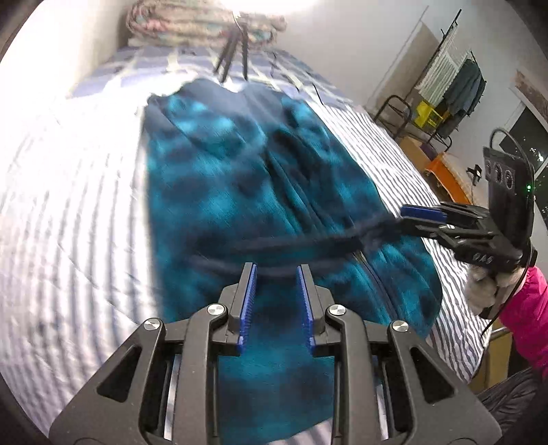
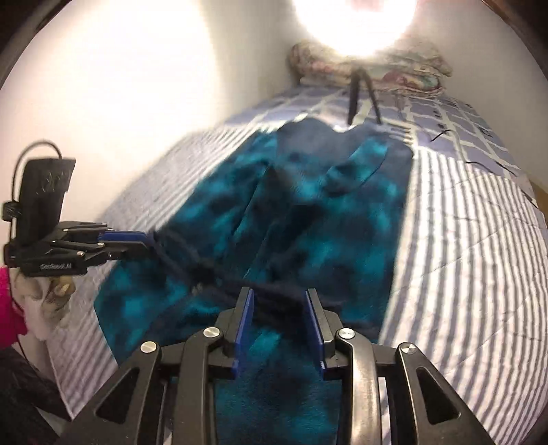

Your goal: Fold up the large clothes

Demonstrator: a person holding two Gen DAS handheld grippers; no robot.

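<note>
A large teal and dark blue fleece garment point(image 1: 239, 164) lies lengthwise on the striped bed point(image 1: 68, 205), blurred by motion. Its dark hem band is lifted and stretched between both grippers. My left gripper point(image 1: 275, 270) is shut on the hem near its left end, with the band bunched between the blue pads. My right gripper point(image 1: 402, 217) clamps the hem's other end, seen from the side. In the right wrist view the garment point(image 2: 308, 212) runs away from my right gripper point(image 2: 279, 294), and my left gripper point(image 2: 149, 239) pinches the hem at the left.
A small black tripod point(image 1: 236, 51) stands on the bed beyond the garment's collar, with a folded quilt point(image 1: 191, 20) behind it. A clothes rack point(image 1: 459, 89) and an orange item stand right of the bed. A pink sleeve point(image 1: 527, 308) is at the right edge. A wall runs along the bed's left.
</note>
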